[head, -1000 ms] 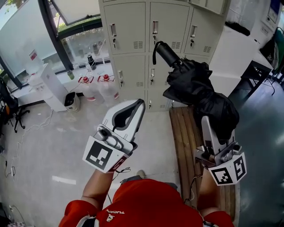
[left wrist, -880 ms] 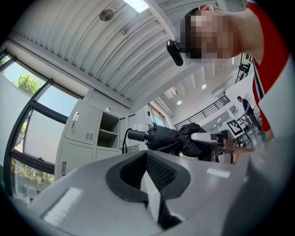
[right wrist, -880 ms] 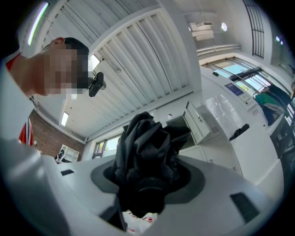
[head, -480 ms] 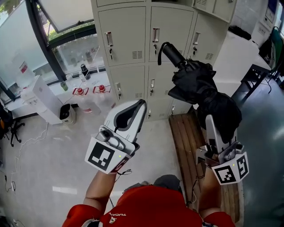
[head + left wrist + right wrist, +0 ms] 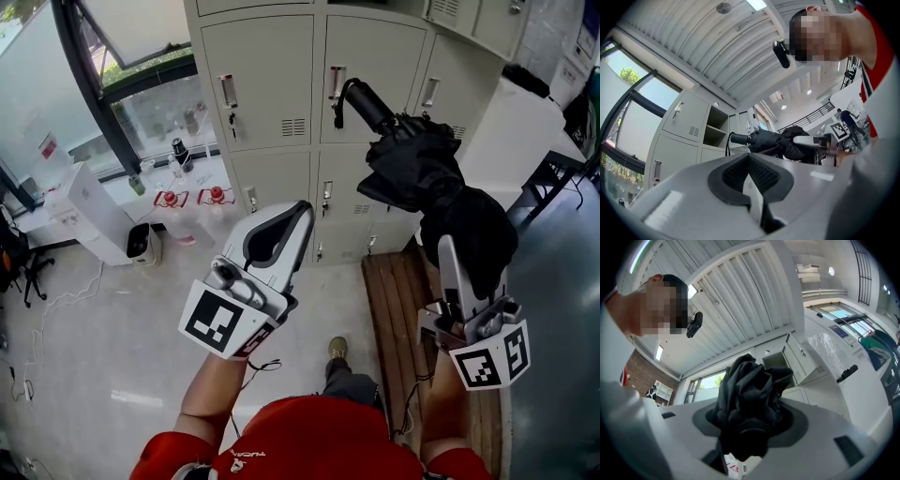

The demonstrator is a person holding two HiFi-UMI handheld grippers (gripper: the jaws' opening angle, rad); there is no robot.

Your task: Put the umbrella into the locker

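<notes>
A black folded umbrella [image 5: 427,183] points its handle [image 5: 364,103] up and left toward the grey lockers [image 5: 272,75]. My right gripper [image 5: 459,251] is shut on the umbrella's bunched fabric, which fills its jaws in the right gripper view [image 5: 750,399]. My left gripper [image 5: 302,208] is held up at the centre left with its jaws together and nothing between them. In the left gripper view the umbrella [image 5: 773,140] lies across the frame behind the jaws, and one locker compartment [image 5: 715,131] stands open with a shelf inside.
A wooden bench [image 5: 394,300] runs along the floor below the right gripper. Water bottles [image 5: 197,202], a white unit [image 5: 94,202] and a small bin [image 5: 145,239] stand by the window at left. A dark table [image 5: 553,164] is at far right.
Both grippers and the umbrella have travelled toward the lockers, which now loom larger. The umbrella handle is now over the middle locker doors. A shoe has come into view below.
</notes>
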